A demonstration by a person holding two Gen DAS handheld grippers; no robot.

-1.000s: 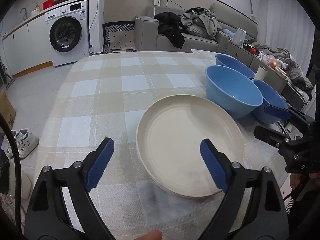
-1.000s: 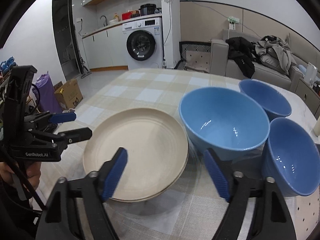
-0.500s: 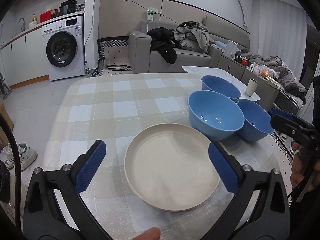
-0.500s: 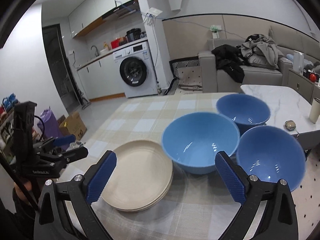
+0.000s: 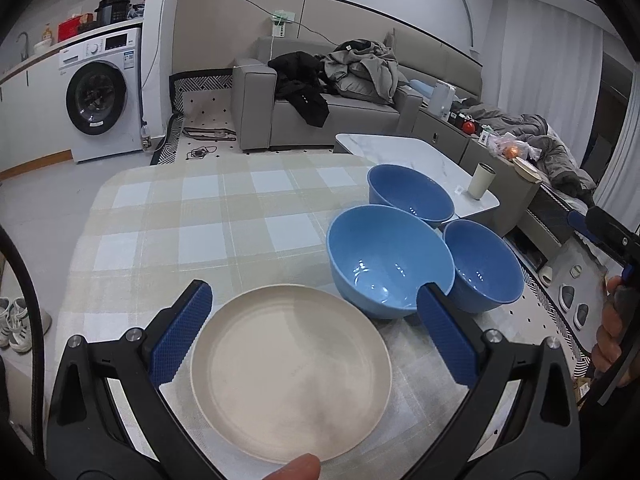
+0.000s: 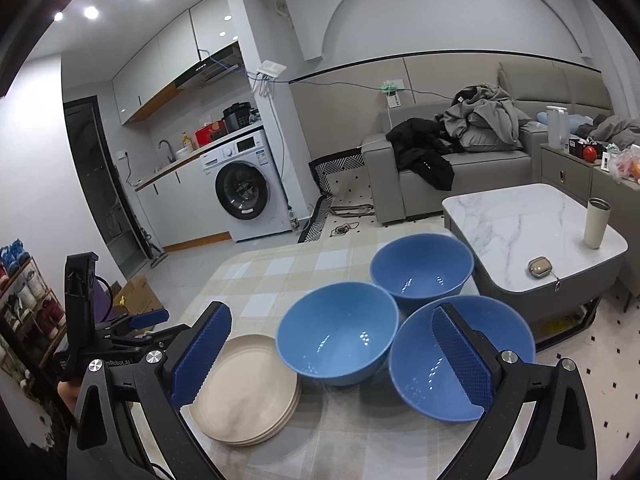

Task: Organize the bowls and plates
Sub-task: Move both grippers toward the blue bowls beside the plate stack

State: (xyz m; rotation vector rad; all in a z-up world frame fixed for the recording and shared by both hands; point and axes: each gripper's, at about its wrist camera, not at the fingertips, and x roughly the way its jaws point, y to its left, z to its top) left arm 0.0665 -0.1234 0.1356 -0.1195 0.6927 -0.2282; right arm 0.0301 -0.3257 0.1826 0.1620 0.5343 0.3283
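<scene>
Left gripper, right gripper: jaws wide, empty. Left gripper body reads "nRobot.AI", beside plate stack; three blue bowls beyond stack.

The stack of round cream plates is plain, pale beige with no print. The three round glossy bowls are solid blue: the middle blue bowl, the far blue bowl and the near blue bowl. The checked tablecloth carries beige, tan and pale blue-white squares. The left gripper and the right gripper each have a black frame and blue textured pads. The low coffee table has a white top veined in grey. The front-loading washing machine is white with a dark door.
</scene>
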